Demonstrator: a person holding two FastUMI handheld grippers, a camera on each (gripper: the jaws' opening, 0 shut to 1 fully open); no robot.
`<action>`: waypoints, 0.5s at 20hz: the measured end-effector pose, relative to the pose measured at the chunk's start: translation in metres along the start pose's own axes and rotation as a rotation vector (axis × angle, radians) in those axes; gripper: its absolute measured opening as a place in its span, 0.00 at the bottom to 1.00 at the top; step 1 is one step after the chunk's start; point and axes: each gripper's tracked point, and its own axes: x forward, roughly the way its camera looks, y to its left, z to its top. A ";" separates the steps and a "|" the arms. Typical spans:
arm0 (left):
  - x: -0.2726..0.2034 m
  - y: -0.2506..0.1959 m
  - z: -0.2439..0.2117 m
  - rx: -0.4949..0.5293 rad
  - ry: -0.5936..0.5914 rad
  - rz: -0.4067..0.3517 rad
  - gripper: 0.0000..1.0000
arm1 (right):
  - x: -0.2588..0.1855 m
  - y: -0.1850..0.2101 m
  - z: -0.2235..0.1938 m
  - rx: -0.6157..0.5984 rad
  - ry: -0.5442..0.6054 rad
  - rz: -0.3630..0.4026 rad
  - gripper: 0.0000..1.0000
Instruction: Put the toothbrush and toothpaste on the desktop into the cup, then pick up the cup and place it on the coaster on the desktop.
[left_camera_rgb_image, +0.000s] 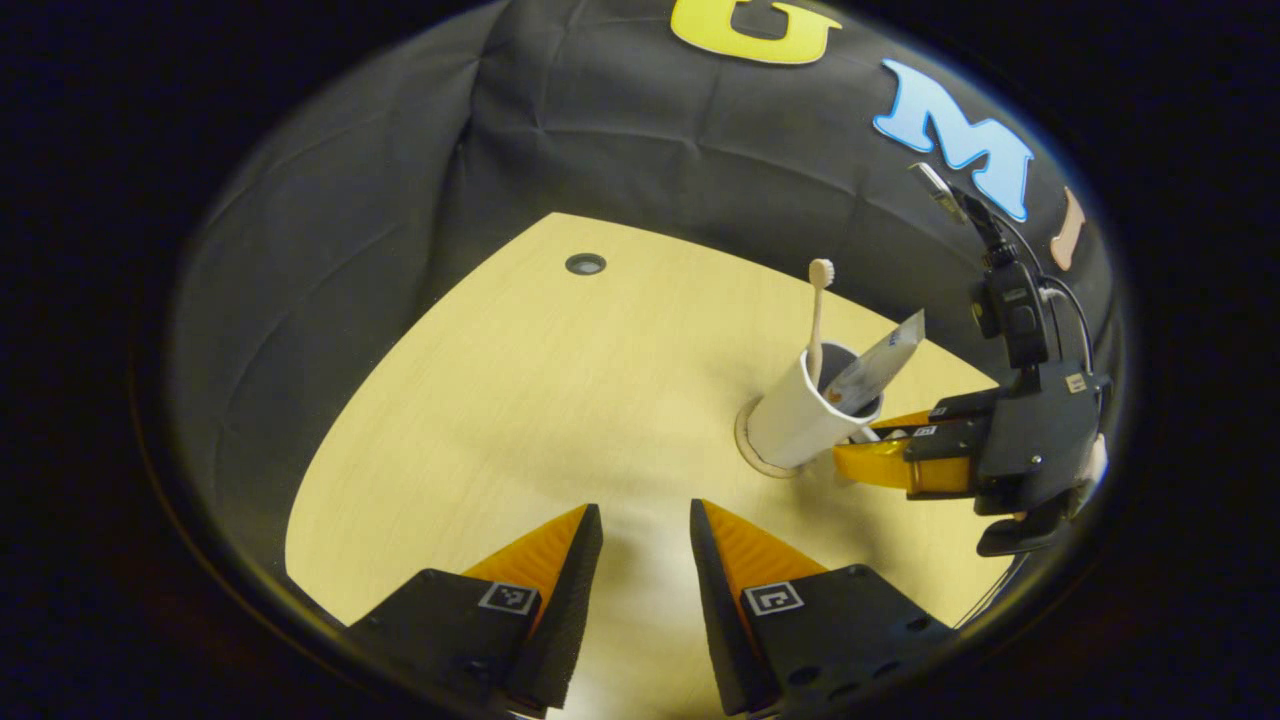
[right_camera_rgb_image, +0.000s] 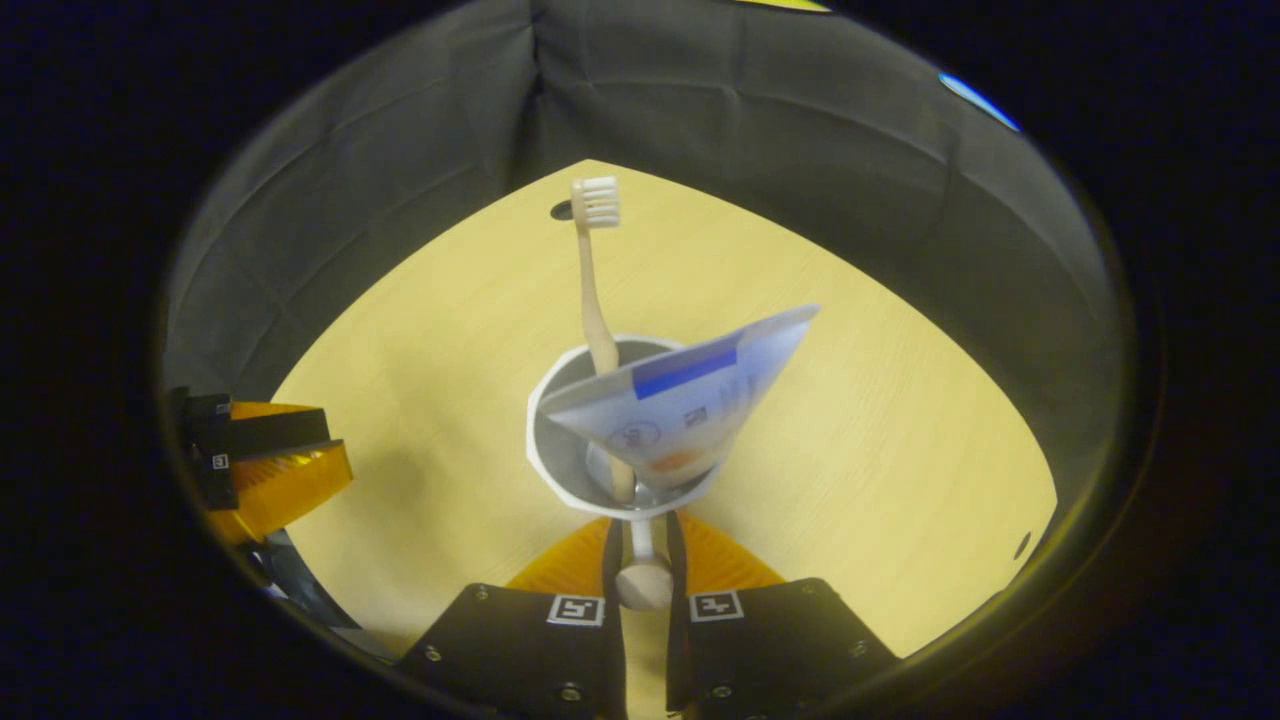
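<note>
- The cup (left_camera_rgb_image: 800, 410) sits on the coaster (left_camera_rgb_image: 752, 455) on the bench (left_camera_rgb_image: 520, 400), toothbrush (left_camera_rgb_image: 818, 310) and toothpaste (left_camera_rgb_image: 880, 360) poking out.
- Right claw (left_camera_rgb_image: 850, 450) pinches the cup's handle (right_camera_rgb_image: 643, 570).
- Left claw (left_camera_rgb_image: 645, 560) hangs spread, holding nothing, nearer than the cup.

Desk: I'm looking at a pale wood-grain desktop (left_camera_rgb_image: 520, 400) lying under warm light | grommet: a small round dark hole (left_camera_rgb_image: 585, 264) is sitting near its far edge | wall: creased black cloth (left_camera_rgb_image: 600, 130) is hanging close behind the desk, folding into a corner (right_camera_rgb_image: 530, 80).
</note>
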 end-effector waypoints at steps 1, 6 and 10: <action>0.000 0.000 0.002 0.001 0.000 0.000 0.60 | 0.000 0.000 -0.002 -0.006 -0.001 0.001 0.17; 0.015 -0.006 0.003 0.030 -0.010 -0.017 0.60 | -0.015 0.000 0.000 0.052 -0.043 0.008 0.25; 0.031 -0.003 0.014 0.077 -0.039 -0.044 0.60 | -0.049 -0.001 0.002 0.099 -0.103 0.003 0.25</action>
